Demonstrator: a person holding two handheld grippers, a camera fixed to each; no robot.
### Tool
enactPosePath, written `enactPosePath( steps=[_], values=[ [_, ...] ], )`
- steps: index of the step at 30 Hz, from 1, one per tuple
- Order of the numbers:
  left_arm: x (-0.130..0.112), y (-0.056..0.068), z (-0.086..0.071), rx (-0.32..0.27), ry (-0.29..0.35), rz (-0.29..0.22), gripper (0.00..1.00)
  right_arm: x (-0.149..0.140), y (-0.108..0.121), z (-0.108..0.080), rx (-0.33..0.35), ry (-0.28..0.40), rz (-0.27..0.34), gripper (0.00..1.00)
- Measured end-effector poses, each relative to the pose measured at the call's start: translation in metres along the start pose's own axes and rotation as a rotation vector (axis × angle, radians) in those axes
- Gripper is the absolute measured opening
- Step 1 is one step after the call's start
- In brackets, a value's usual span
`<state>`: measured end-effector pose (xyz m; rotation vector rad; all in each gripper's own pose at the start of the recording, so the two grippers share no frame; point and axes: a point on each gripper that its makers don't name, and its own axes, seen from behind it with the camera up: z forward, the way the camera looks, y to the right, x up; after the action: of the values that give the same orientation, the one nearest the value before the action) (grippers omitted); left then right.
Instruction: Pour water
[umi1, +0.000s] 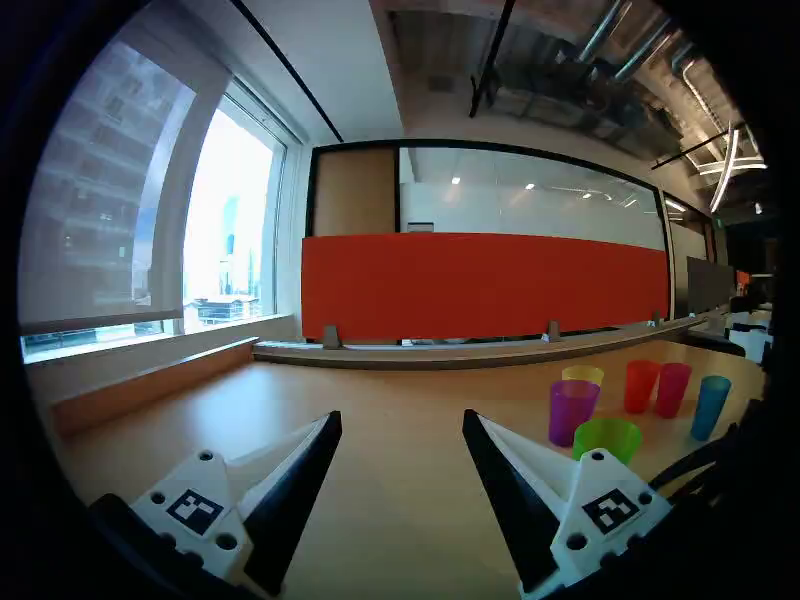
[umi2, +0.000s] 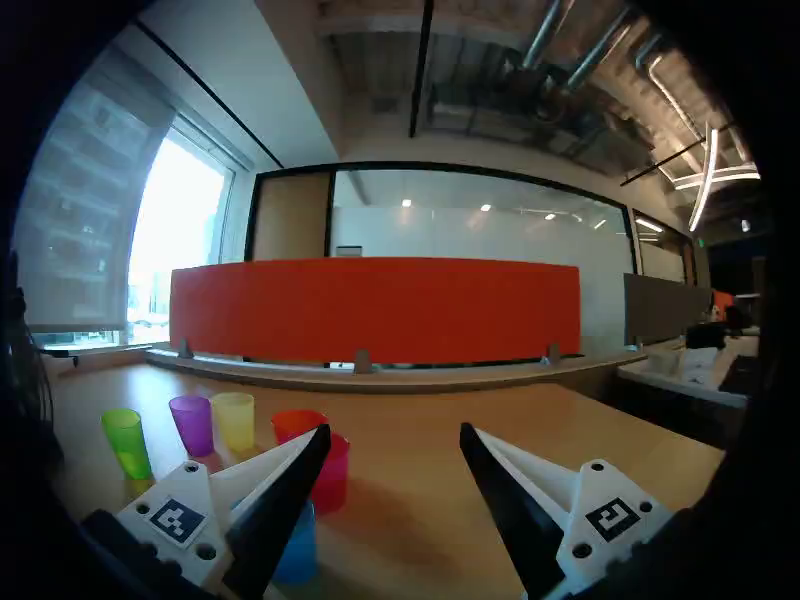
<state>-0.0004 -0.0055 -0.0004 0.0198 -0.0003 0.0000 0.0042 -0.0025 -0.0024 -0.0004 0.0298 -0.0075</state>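
Several coloured plastic cups stand in a cluster on the wooden table (umi1: 400, 400). In the left gripper view they are to the right: a purple cup (umi1: 572, 410), a yellow cup (umi1: 583, 376), a red cup (umi1: 640, 385), a pink cup (umi1: 672, 388), a blue cup (umi1: 711, 406) and a green cup (umi1: 606, 438) just beyond my right finger. My left gripper (umi1: 401, 418) is open over bare table. In the right gripper view the green cup (umi2: 127, 442), purple cup (umi2: 192, 424), yellow cup (umi2: 233, 420), red cup (umi2: 296, 424), pink cup (umi2: 332, 478) and blue cup (umi2: 297, 545) lie left of my open right gripper (umi2: 395, 430).
An orange partition (umi1: 480, 285) runs along the far edge of the table, with a glass wall behind it. A large window (umi1: 225, 240) is at the left. Another desk (umi2: 690, 375) stands beyond the table's right edge.
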Motion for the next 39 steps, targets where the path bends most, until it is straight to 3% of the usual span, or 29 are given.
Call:
enactPosePath(
  steps=[39],
  values=[
    [-0.0002,-0.0001,-0.0001,0.000,0.000,0.000,0.89,-0.0040,0.0009,0.0019,-0.006,-0.030,0.007,1.00]
  ],
)
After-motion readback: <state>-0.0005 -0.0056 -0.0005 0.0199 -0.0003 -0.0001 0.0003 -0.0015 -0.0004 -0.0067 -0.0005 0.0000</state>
